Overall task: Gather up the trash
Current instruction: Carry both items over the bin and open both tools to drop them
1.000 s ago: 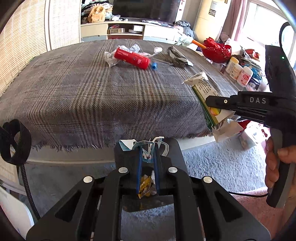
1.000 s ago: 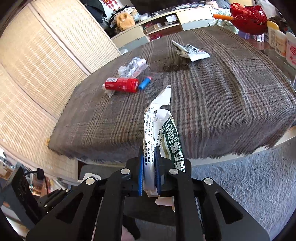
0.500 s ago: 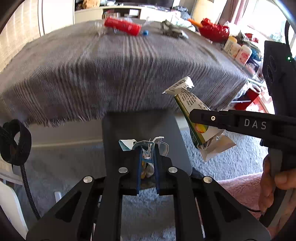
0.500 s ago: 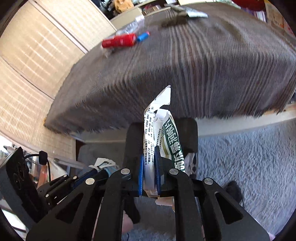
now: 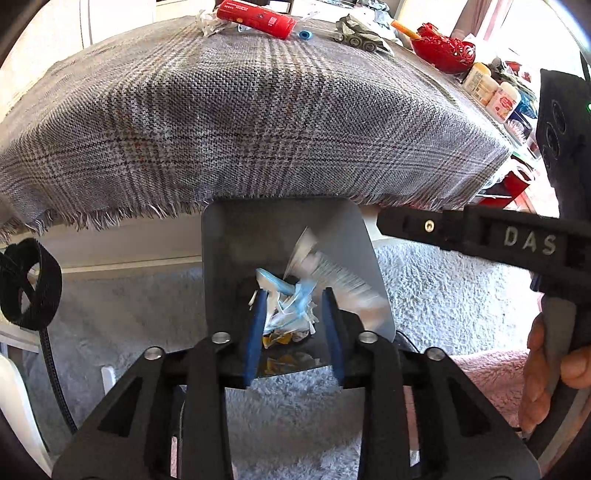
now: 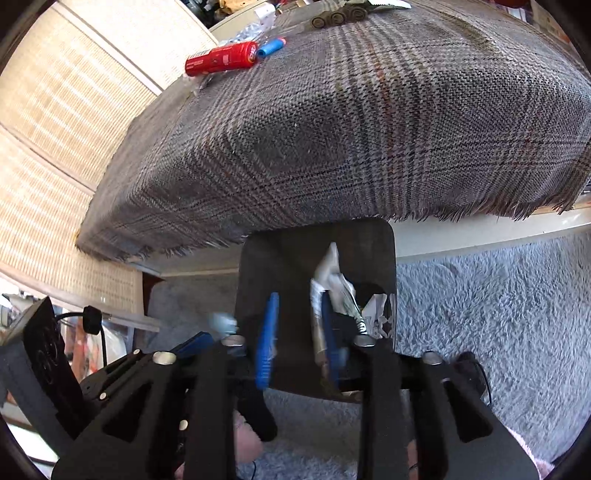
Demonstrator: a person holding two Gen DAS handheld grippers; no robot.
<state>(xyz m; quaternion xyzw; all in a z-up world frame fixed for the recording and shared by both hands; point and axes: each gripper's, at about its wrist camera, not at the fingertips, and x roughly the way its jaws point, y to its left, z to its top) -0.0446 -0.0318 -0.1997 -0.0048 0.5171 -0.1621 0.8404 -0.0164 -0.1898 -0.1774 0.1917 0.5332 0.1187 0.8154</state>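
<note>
Scene is dominated by a table under a grey plaid cloth (image 5: 258, 122), frayed at the near edge, with grey shag carpet (image 6: 498, 314) below it.

A dark, open-topped bin (image 5: 236, 251) is seen on the carpet against the table's near edge; both grippers are pointed steeply down into it.

Left gripper (image 5: 293, 314): jaws are opening, gap moderate. A crumpled blue-and-white wrapper (image 5: 291, 302) is seen between the blue pads, over the bin mouth; pads appear no longer pressed on it. Yellow and white scraps (image 5: 280, 338) are seen lower in the bin.

Right gripper (image 6: 299, 336): jaws are opening, gap moderate. A white-and-green printed packet (image 6: 332, 284) is seen against the right-hand pad, clear of the other pad, over the bin. In the left view the same packet is motion-blurred (image 5: 332, 273), below the right gripper's black finger marked DAS. A hand (image 5: 550, 373) is seen on that gripper's handle.

Left on the far cloth: red tube (image 5: 256, 18), blue cap (image 5: 304, 35) just beside it, clear crumpled plastic (image 5: 210, 24), grey wrapper (image 5: 362, 33). A red bowl (image 5: 443, 51) is seen at the far right corner.
</note>
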